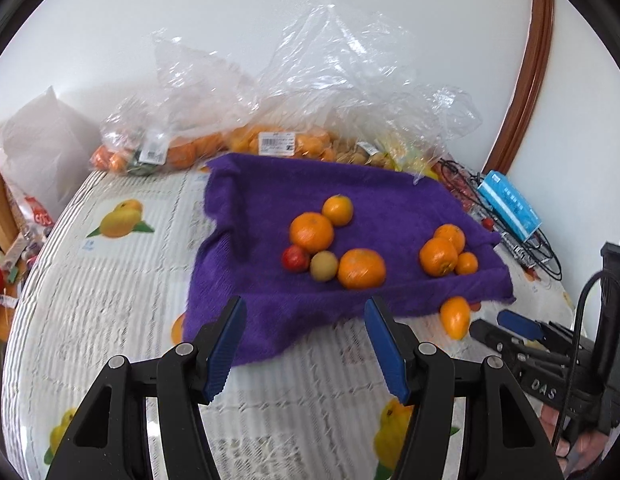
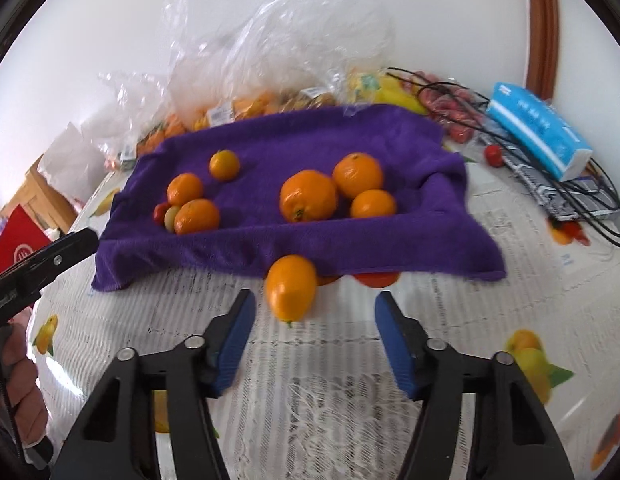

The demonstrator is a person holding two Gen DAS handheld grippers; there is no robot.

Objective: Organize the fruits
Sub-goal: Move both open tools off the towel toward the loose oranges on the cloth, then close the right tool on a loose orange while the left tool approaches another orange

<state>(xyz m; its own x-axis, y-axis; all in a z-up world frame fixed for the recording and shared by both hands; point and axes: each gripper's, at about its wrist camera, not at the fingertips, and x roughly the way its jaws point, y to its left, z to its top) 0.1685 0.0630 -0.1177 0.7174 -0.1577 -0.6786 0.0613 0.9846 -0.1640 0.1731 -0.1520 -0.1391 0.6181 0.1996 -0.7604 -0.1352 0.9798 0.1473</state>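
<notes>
Looking from the left wrist, the left gripper [image 1: 306,314] has its two blue fingers [image 1: 226,350] spread wide with nothing between them. It hangs over the white tablecloth [image 1: 110,280] with fruit pictures on it, just at the near edge of the purple towel [image 1: 262,240]. On the towel sit two bunches of fruit. One bunch has three oranges [image 1: 311,232], a small red fruit [image 1: 295,258] and a small tan fruit [image 1: 323,266], all touching. The other bunch [image 1: 439,256] sits to the right, near the towel's edge. An oval orange fruit [image 1: 455,316] lies off the towel on the cloth, just beside its front edge. Clear bags of fruit [image 1: 270,140] are piled behind the towel by the wall. A blue box [image 1: 509,204] lies on black wires to the right. The right gripper [image 1: 517,326] shows at the right side, near the oval fruit.

From the right wrist, the right gripper [image 2: 313,316] also has its blue fingers [image 2: 397,344] spread wide, holding nothing. The oval orange fruit [image 2: 290,288] lies on the cloth just ahead of the fingers, closer to the left one, with its far end against the purple towel [image 2: 310,136]. The three-orange bunch [image 2: 308,196] sits on the towel behind it. The bigger bunch [image 2: 194,212] is farther left. The blue box [image 2: 537,128] is at the far right.
</notes>
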